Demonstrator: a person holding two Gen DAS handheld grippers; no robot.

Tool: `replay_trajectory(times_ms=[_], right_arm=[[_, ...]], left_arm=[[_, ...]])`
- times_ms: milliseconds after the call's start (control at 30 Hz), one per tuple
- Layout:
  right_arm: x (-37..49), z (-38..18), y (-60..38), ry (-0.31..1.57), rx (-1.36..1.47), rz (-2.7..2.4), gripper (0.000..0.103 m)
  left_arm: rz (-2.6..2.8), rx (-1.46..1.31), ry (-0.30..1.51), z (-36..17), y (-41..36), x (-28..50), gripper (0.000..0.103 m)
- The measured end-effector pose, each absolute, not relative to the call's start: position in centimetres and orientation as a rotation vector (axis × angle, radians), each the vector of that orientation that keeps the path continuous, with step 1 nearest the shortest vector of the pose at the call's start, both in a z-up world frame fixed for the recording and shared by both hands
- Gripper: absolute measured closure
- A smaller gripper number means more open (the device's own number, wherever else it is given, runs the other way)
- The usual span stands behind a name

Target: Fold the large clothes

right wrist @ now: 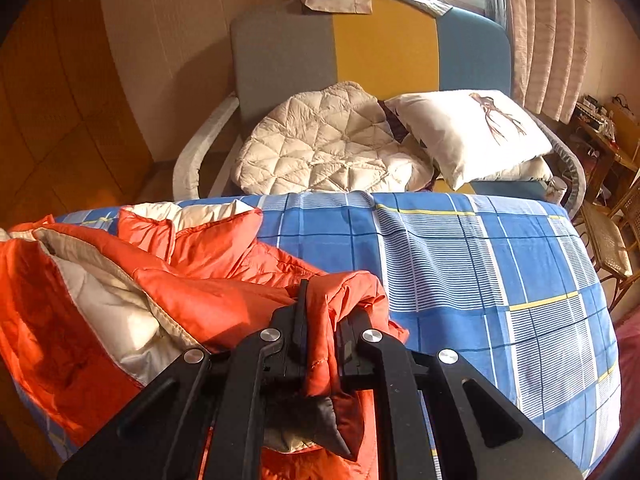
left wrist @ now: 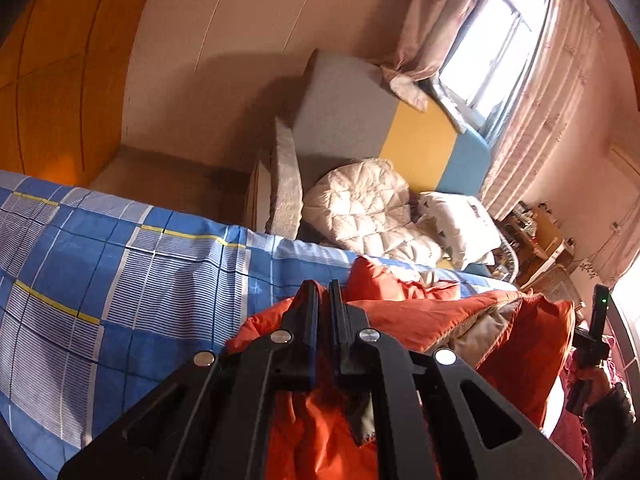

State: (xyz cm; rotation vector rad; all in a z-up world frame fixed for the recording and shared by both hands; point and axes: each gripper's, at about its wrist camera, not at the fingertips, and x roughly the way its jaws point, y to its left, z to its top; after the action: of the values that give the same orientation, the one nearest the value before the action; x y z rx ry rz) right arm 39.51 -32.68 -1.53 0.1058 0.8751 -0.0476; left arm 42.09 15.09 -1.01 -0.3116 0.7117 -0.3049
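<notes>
An orange padded jacket (right wrist: 216, 280) with a cream lining lies crumpled on a blue plaid bed sheet (right wrist: 480, 264). My right gripper (right wrist: 322, 304) is shut on a bunched orange fold of the jacket at its near edge. In the left wrist view my left gripper (left wrist: 324, 292) is shut on another part of the orange jacket (left wrist: 420, 320), with fabric hanging below between the fingers. The other gripper (left wrist: 592, 340) shows at the far right of that view, held in a hand.
A chair with grey, yellow and blue back (right wrist: 380, 44) stands beyond the bed, holding a cream quilted cushion (right wrist: 320, 144) and a white pillow (right wrist: 472, 132). A window with pink curtains (left wrist: 560, 100) is behind. A wicker chair (right wrist: 612, 236) and cluttered table stand right.
</notes>
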Motion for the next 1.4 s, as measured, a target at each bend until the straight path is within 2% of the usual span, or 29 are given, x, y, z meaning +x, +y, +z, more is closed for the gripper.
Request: replay_trajectory(times_ms=[500,667,767,833,867,900,933,1033,1200,1400], right_arm=[[46.3,-8.0,-33.6,0.973,0.231,-0.126,0.094],[46.5,-8.5,-34.5,0.972,0.326,-0.138,0.091],[46.5,-8.1,-34.7,0.973,0.349,-0.132,0.085],[46.5,-7.7,-34.9,0.964,0.372,-0.131,0.08],[46.4,-7.5,-34.9,0.957,0.379,-0.127,0.073],[46.4,-7.3,-34.9,0.954,0.392,-0.121,0.066],[46.4,-7.0,-34.9,0.952,0.404,-0.117,0.065],[46.2,-6.3,-34.9,0.939,0.411,-0.115,0.06],[45.6,-4.6,-34.8,0.9,0.428,-0.103,0.037],[43.9,-2.3,-35.3,0.833,0.429,-0.11,0.022]], left_arm=[[-0.209,-0.308,0.883,-8.6,13.8,49.2,0.098],[-0.188,-0.337,0.868,-8.3,13.7,48.9,0.095],[-0.185,-0.328,0.861,-7.7,13.8,48.6,0.093],[-0.178,-0.335,0.849,-7.1,14.0,48.2,0.083],[-0.173,-0.337,0.84,-6.9,14.2,48.0,0.077],[-0.155,-0.338,0.827,-6.5,14.4,47.7,0.057],[-0.151,-0.349,0.812,-6.2,14.7,47.5,0.052],[-0.143,-0.351,0.792,-5.0,15.2,46.8,0.052],[-0.113,-0.326,0.748,-3.2,15.7,45.0,0.049],[-0.115,-0.27,0.67,-0.8,14.7,41.2,0.048]])
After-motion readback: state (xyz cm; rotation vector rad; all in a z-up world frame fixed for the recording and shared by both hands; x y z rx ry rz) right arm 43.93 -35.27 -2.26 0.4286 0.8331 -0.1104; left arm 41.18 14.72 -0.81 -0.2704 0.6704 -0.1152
